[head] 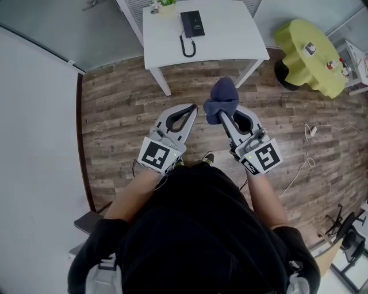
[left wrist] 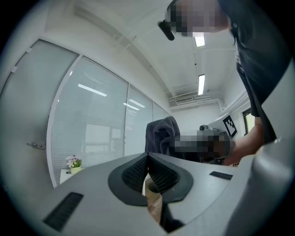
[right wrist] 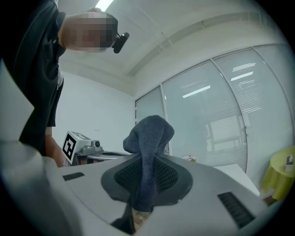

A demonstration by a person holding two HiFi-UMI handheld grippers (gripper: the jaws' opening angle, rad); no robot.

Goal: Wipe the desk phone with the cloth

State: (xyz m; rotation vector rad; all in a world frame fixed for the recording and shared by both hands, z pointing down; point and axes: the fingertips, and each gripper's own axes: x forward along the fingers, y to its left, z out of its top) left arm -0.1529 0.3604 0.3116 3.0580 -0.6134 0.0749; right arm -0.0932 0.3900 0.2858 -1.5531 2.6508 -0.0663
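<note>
— "Two grippers, then. Which one had the cloth?"

— "The right gripper [head: 222, 116]. Its jaws were pinched onto the dark blue cloth [head: 223, 97]. The cloth bunched up past the tips in a rounded lump, and a strip of it ran down between the ribbed pads."

— "And the other one?"

— "The left gripper [head: 194, 107] held nothing. Its jaws were closed, tips touching, with only a narrow slit lower down between the pads. It hung just beside the right one, both raised in front of the person over the wooden floor [head: 115, 103]."

— "Where was the desk phone?"

— "The desk phone [head: 192, 24] lay flat on a white table [head: 230, 34] ahead of the person, well apart from the cloth. It was black, and its cord looped on the tabletop at its near end. A small potted plant [head: 164, 4] stood at the table's far left corner."

— "Anything else about?"

— "A yellow-green round table [head: 305, 51] stood off to the right with a few small things on it, too small to make out. A white cable [head: 307, 143] trailed across the floor on that side."
</note>
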